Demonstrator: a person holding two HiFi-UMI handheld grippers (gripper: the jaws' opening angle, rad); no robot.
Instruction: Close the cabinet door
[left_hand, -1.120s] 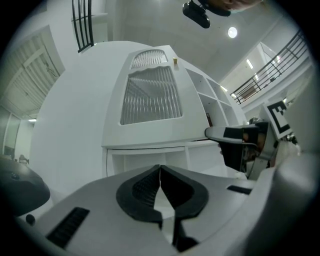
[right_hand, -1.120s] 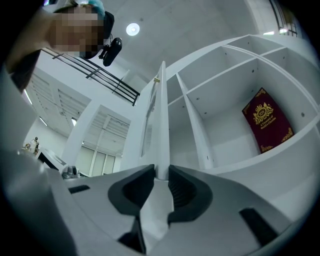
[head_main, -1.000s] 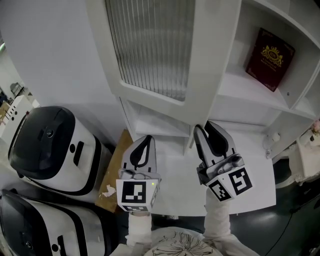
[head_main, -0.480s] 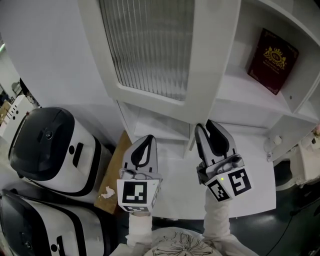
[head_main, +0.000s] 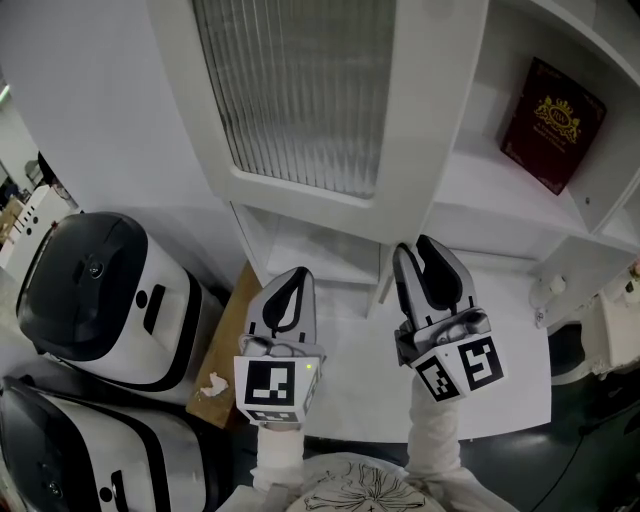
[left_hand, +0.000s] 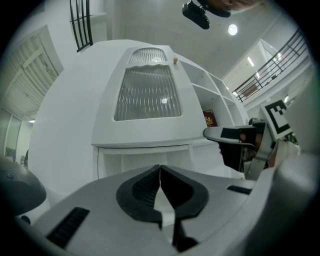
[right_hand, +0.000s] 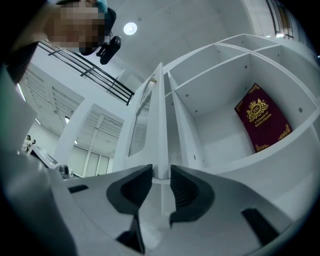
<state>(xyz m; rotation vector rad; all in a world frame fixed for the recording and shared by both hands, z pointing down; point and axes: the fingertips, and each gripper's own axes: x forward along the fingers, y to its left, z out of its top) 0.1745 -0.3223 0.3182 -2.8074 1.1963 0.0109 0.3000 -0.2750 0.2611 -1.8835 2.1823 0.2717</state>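
Cabinet door (head_main: 300, 110), with its ribbed glass panel, stands open, swung out to the left of the cabinet's open shelves. Its free edge runs upright between my right fingers (right_hand: 132, 190). These have just been opening and now stand narrowly apart, a thin gap showing on each side of the edge: no grip. My left fingers (left_hand: 142, 192) are closed tip to tip on nothing, beside the right pair and below the door. A red book (head_main: 552, 125) leans at the back of a shelf (head_main: 480, 180).
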